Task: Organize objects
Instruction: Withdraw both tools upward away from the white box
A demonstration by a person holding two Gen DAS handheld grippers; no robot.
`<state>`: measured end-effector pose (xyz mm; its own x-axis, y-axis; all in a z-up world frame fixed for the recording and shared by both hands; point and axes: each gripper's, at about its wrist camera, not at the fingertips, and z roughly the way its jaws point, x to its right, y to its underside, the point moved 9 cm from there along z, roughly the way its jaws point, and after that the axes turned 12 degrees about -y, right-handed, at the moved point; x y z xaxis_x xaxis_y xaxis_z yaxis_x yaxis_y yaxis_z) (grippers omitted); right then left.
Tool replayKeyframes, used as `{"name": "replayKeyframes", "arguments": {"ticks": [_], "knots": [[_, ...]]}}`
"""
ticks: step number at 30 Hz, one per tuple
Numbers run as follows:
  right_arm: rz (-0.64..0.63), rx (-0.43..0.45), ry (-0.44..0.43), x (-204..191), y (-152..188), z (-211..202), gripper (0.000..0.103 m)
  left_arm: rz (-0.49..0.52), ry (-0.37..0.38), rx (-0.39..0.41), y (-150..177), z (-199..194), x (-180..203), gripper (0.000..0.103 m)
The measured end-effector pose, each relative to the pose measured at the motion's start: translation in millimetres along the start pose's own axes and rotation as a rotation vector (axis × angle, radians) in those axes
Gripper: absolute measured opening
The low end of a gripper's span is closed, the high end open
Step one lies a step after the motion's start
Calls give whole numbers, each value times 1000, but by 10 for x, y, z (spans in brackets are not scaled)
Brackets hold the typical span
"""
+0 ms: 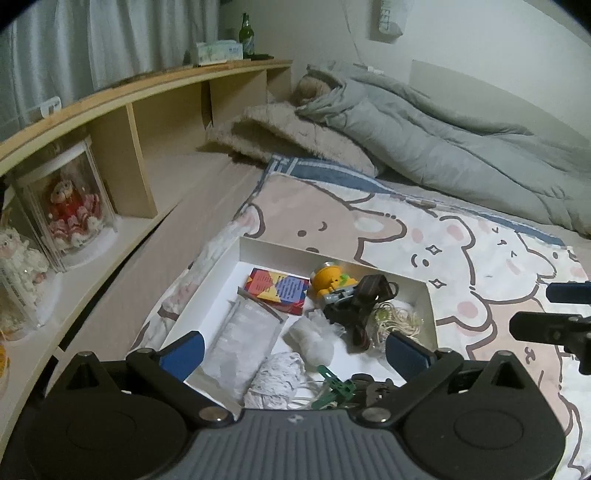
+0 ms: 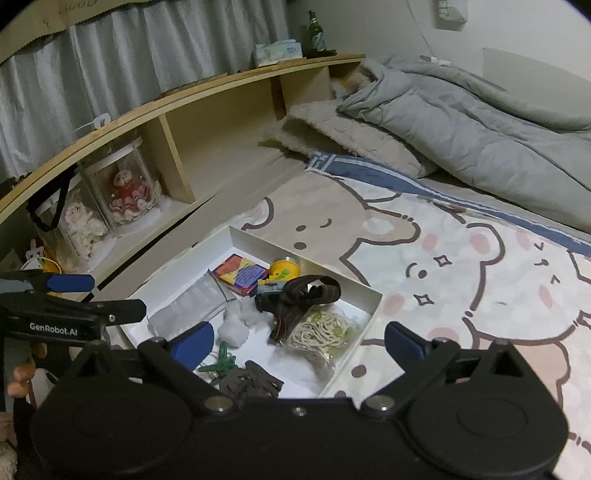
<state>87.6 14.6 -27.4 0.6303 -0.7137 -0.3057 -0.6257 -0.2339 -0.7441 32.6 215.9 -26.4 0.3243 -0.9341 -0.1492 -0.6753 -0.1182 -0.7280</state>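
A white tray (image 1: pixel 295 251) lies on the bed with several small things in it: a colourful card box (image 1: pixel 277 290), a yellow tape measure (image 1: pixel 328 280), a dark strap (image 1: pixel 365 299), a bag of cord (image 1: pixel 399 321), a clear plastic bag (image 1: pixel 243 332), white wadding (image 1: pixel 314 338) and a green clip (image 1: pixel 334 384). My left gripper (image 1: pixel 295 350) is open and empty above the tray's near side. My right gripper (image 2: pixel 299 341) is open and empty over the tray's (image 2: pixel 369 310) near right corner. The card box (image 2: pixel 242 275) and strap (image 2: pixel 306 295) also show there.
A cartoon bear blanket (image 2: pixel 443 266) covers the bed. A grey duvet (image 2: pixel 480 125) and beige pillow (image 2: pixel 351 140) lie at the back. A wooden shelf (image 2: pixel 221 110) on the left holds dolls in clear cases (image 2: pixel 125 188), a tissue box (image 2: pixel 277 51) and a green bottle (image 2: pixel 316 33).
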Motion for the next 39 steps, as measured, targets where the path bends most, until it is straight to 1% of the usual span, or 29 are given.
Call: {"name": "replayKeyframes", "arguments": {"ticks": [5,14,17,20,29,36,39], "knots": [[-18,20,0,-15,71,-178,102,-7,10,21,17,-170,67,103],[-17,41,6,-23,235,-418,103,10,-5,66,66,-418,185,103],[-7,49,12,4,284,-483,103,12,6,71,102,-464,227,103],[-1,54,22,54,341,-534,103,20,-3,72,162,-474,257,103],[18,58,50,171,495,-560,103,17,9,61,336,-462,317,103],[13,47,68,206,584,-527,103,31,-4,100,363,-463,319,103],[19,36,66,213,617,-494,103,40,-5,103,375,-456,307,103]]}}
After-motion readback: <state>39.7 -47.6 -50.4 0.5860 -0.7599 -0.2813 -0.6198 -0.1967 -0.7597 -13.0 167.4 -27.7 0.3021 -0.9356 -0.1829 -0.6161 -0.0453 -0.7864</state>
